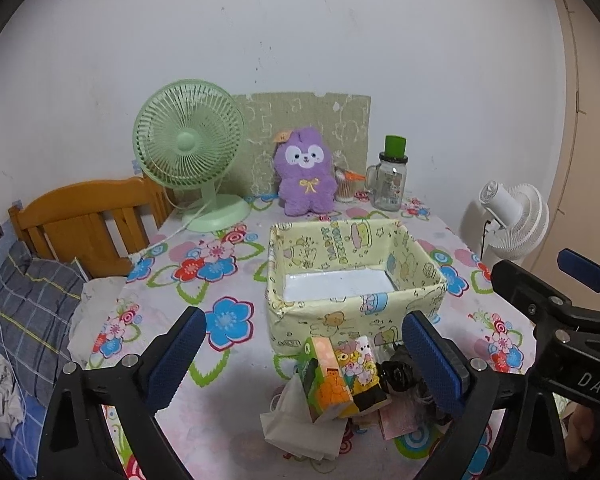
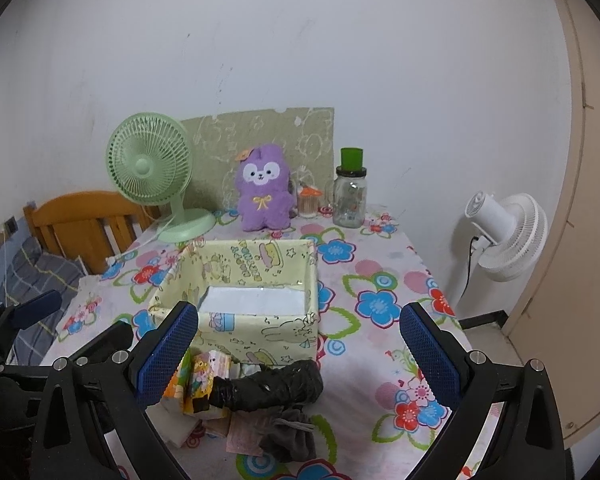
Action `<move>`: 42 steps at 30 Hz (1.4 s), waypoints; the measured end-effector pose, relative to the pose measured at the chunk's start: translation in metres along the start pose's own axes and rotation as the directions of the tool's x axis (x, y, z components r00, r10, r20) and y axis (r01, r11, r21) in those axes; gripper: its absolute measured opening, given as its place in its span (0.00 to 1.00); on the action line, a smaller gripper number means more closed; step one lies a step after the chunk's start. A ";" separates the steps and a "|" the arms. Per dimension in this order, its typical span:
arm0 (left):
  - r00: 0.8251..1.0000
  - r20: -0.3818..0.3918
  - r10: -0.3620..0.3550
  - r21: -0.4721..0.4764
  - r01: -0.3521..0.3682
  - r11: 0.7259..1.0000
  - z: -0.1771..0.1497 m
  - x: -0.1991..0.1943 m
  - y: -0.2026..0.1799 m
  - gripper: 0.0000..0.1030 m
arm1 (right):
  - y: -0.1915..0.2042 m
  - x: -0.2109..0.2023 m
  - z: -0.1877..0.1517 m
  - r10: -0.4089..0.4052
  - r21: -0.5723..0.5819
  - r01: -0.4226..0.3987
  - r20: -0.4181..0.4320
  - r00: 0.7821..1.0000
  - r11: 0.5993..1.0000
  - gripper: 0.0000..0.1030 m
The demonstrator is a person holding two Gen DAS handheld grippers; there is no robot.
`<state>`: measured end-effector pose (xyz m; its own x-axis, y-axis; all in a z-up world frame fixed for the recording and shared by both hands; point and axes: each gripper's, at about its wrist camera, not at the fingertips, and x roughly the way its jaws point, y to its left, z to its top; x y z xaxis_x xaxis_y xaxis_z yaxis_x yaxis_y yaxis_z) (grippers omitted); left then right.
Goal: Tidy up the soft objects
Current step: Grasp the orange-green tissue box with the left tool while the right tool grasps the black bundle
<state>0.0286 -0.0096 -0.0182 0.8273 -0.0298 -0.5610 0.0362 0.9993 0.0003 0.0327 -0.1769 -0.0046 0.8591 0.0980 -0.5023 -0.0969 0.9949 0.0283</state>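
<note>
Fabric box sits empty, soft pile untouched just before it. Left gripper and right gripper both spread, empty. Likely next: close on one pile item, lift into box.

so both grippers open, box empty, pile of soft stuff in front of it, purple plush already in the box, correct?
Not quite. The purple plush is not in the box: it stands at the back of the table against the wall, between the green fan and the glass jar, as the right wrist view shows. The rest holds: left gripper and right gripper open, fabric box empty, pile in front.
</note>
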 end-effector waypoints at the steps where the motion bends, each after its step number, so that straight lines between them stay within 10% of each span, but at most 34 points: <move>1: 1.000 -0.009 -0.001 -0.001 0.001 1.000 -0.001 0.004 0.000 0.96 | 0.001 0.003 -0.001 0.002 -0.002 -0.002 -0.008 1.000 1.000 0.99; 42: 0.953 -0.302 0.008 0.031 0.002 1.000 -0.055 0.119 -0.010 0.72 | 0.001 0.133 -0.066 0.034 0.048 -0.019 -0.333 0.942 0.999 0.99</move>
<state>0.0958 -0.0217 -0.1301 0.6195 -0.0144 -0.7848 0.0552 0.9982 0.0253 0.1135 -0.1645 -0.1288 0.6386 0.1183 -0.7604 -0.0891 0.9928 0.0797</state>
